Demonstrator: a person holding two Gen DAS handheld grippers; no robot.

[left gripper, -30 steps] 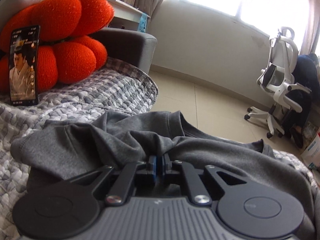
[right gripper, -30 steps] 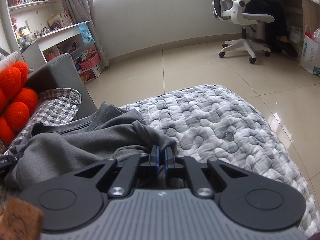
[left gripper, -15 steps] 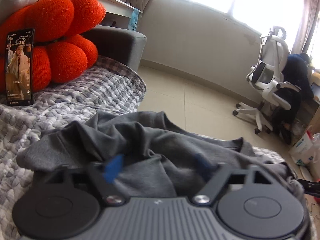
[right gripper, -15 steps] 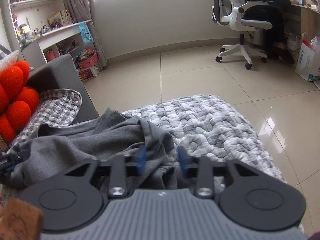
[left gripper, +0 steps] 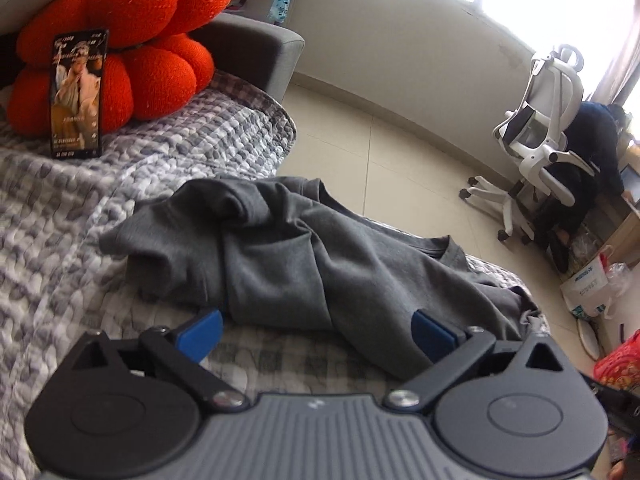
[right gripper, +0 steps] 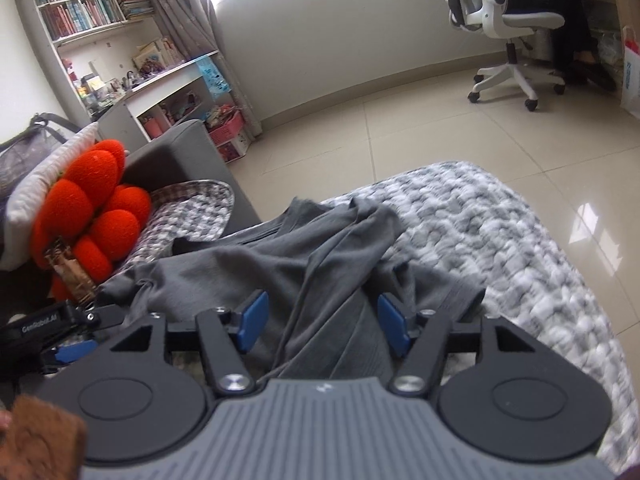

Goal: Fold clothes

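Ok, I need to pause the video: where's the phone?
In the left wrist view, upper left: the phone stands on the quilt, leaning against the orange cushion.

Item: dark grey soft knit sweatshirt (left gripper: 304,256) | State: rumpled, partly folded over itself, deep creases across the middle | Pose: lying loose and flat-ish, ribbed neckline toward the far edge, ribbed hem nearest in the right wrist view (right gripper: 320,280) | Place: on the grey-and-white quilted cover (left gripper: 60,216), near its floor-side edge
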